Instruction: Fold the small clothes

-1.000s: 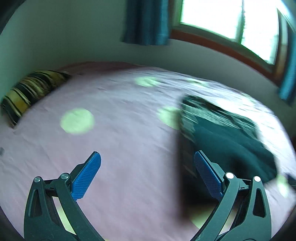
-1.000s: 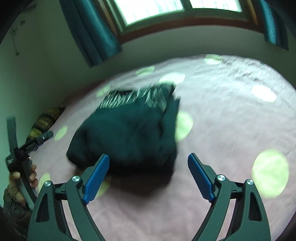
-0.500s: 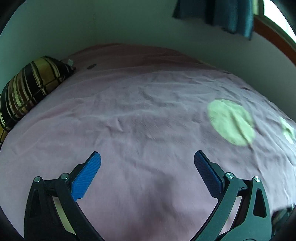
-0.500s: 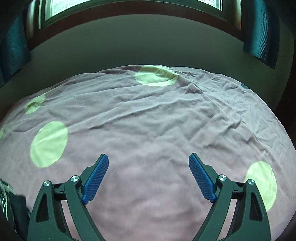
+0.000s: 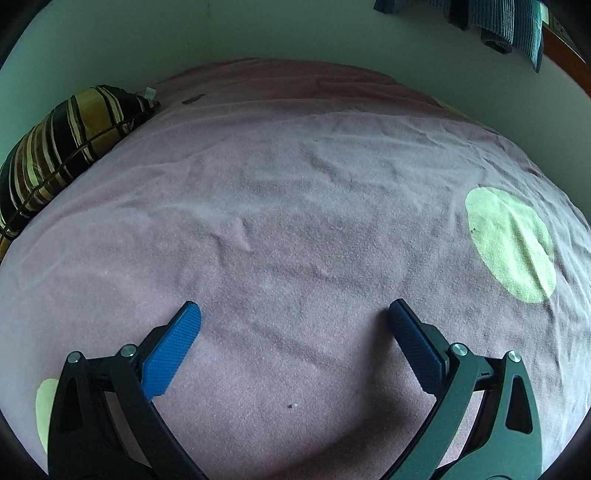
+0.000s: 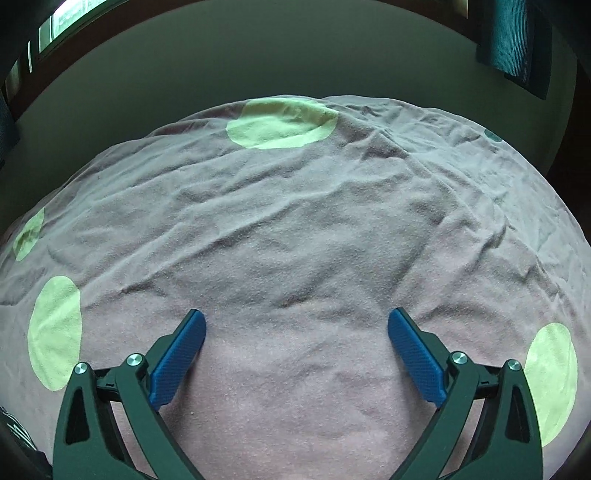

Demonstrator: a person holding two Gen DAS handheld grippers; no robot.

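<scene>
Just above the mauve, wrinkled bedspread with pale green round spots [image 5: 280,229], the left gripper [image 5: 293,314] hangs with its blue ribbed pads [image 5: 173,350] spread wide and nothing between them. The right gripper [image 6: 295,319] hangs over the same bedspread [image 6: 295,229], its blue pads [image 6: 415,360] equally far apart; its jaws have just been opening, with only bare cloth under the gap.

The clothing to fold is almost out of sight: a dark garment with a pale pattern [image 6: 13,430] shows as a sliver at the lower left edge of the right wrist view, short of the bedspread's nearest green spot [image 6: 55,332]. The left wrist view shows none of it.

The risk, as I judge it, is that either gripper closes here and pinches the bedspread itself, dragging its wrinkles into a ridge. Reaching for the garment unseen could also catch it by a loose layer and undo any fold.

Outward, the bedspread lies open on all sides. A striped yellow and black pillow [image 5: 62,151] bounds its far left, a plain wall [image 5: 295,33] its far edge, and teal curtains [image 6: 517,40] hang beyond its far right
</scene>
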